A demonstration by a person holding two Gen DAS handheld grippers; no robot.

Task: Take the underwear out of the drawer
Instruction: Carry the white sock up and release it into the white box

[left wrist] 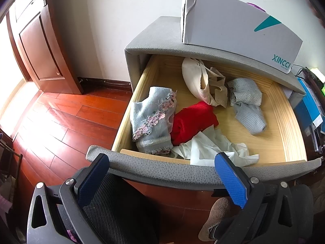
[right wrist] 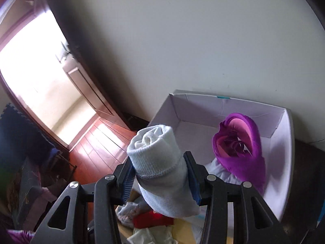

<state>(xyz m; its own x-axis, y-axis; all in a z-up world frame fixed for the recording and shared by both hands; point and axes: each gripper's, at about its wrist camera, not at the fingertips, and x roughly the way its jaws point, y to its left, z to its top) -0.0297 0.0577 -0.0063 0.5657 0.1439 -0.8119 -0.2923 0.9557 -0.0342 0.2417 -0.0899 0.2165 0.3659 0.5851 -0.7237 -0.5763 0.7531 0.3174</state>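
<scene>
Blue-padded jaws of the right gripper clamp a rolled, pale-blue knit garment, held above the drawer and just short of the open white cardboard box that stands on the grey upholstered nightstand. A purple garment already lies in that box. The roll looks light and soft, so it should squash rather than slip; the pads pinch it across the middle, below the ribbed band, which seems the safest hold, since a grip near one end could let it unroll.

The left gripper hangs wide and empty over the padded front edge of the open drawer, touching nothing that can be seen. Inside the wooden drawer lie a light-blue garment with pink trim, a folded red cloth, a crumpled white fabric, a cream bra and grey knit pieces, all limp and loosely spread, with bare wood at the right for a gripper to come down. The nightstand's top overhangs the back of the drawer, so anything there would need drawing forward first. Box walls stand upright; the roll must clear the near rim before release.
</scene>
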